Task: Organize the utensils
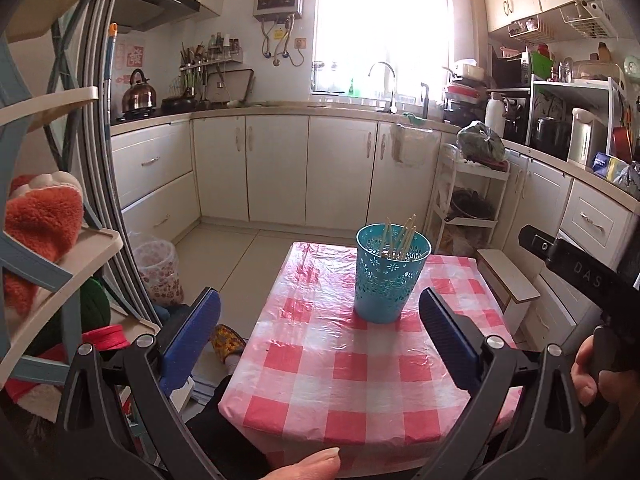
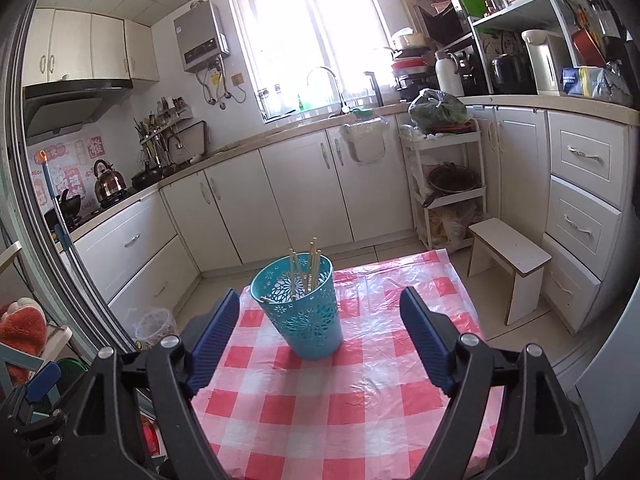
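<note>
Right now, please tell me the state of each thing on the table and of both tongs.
Teal cup: upright on the table, apart from both tongs.
Chopsticks: standing inside the cup, leaning, tips above the rim.
Tablecloth: spread over the table, wrinkled.
Left tongs: open, nothing between them.
Right tongs: open, nothing between them.

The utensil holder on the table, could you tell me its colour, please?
Teal utensil holder, with cut-out flower patterns; clearest in the right wrist view.

Lone basket (image 2: 302, 312) on bare tablecloth (image 2: 360, 400)
</note>
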`<state>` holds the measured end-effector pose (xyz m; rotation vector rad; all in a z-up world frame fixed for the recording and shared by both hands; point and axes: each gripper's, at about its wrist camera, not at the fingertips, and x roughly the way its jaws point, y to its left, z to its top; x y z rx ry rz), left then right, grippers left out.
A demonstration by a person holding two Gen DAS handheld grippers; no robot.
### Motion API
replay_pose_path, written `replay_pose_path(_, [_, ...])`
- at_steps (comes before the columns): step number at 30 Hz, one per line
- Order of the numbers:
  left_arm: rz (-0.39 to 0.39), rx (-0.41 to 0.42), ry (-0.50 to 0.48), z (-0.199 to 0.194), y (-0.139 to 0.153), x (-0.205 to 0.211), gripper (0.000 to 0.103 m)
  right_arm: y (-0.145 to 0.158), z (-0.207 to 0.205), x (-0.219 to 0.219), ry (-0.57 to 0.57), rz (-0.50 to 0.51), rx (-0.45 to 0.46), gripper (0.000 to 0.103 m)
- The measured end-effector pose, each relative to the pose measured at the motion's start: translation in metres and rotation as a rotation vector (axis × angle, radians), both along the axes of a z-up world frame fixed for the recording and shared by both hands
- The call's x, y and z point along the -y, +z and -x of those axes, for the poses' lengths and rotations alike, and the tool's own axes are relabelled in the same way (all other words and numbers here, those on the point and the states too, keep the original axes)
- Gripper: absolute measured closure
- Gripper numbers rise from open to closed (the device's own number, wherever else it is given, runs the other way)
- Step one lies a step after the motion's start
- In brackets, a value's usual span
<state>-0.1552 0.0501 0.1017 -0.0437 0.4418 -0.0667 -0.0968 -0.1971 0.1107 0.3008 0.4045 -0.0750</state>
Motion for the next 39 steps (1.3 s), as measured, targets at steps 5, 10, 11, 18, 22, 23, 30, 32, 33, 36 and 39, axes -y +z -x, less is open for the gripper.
replay_pose_path(5, [-0.003, 0.043, 0.01, 0.026, 0.014, -0.003, 0.007, 0.021, 0.029, -0.009, 0.016, 0.015, 0.065, 0.02])
replay_pose_path(10, [-0.055, 0.03, 0.01, 0.044, 0.021, 0.004, 0.007, 0.03, 0.055, -0.016, 0.025, 0.048, 0.094, 0.017])
replay_pose_path(11, [-0.066, 0.032, 0.012, 0.048, 0.022, 0.005, 0.007, 0.03, 0.061, -0.017, 0.025, 0.054, 0.094, 0.016])
replay_pose_path(18, [-0.111, 0.041, 0.043, 0.069, 0.027, 0.007, 0.007, 0.029, 0.095, -0.029, 0.031, 0.085, 0.086, 0.015])
replay_pose_path(22, [-0.104, 0.032, 0.033, 0.076, 0.029, 0.006, 0.007, 0.029, 0.113, -0.036, 0.02, 0.115, 0.103, 0.014])
replay_pose_path(23, [-0.104, 0.03, 0.031, 0.079, 0.029, 0.005, 0.007, 0.031, 0.118, -0.039, 0.02, 0.124, 0.11, 0.013])
replay_pose_path(30, [-0.076, 0.001, 0.0, 0.09, 0.029, -0.001, 0.007, 0.034, 0.141, -0.046, 0.024, 0.154, 0.142, 0.01])
replay_pose_path(32, [-0.076, 0.006, 0.001, 0.094, 0.03, -0.003, 0.007, 0.033, 0.145, -0.047, 0.02, 0.148, 0.147, 0.01])
replay_pose_path(33, [-0.074, 0.008, 0.001, 0.096, 0.031, -0.003, 0.007, 0.034, 0.147, -0.048, 0.019, 0.15, 0.152, 0.01])
replay_pose_path(36, [-0.07, 0.017, 0.005, 0.101, 0.035, -0.006, 0.007, 0.038, 0.156, -0.051, 0.014, 0.163, 0.178, 0.01])
replay_pose_path(39, [-0.07, 0.028, 0.006, 0.106, 0.038, -0.008, 0.007, 0.041, 0.164, -0.053, 0.01, 0.178, 0.201, 0.009])
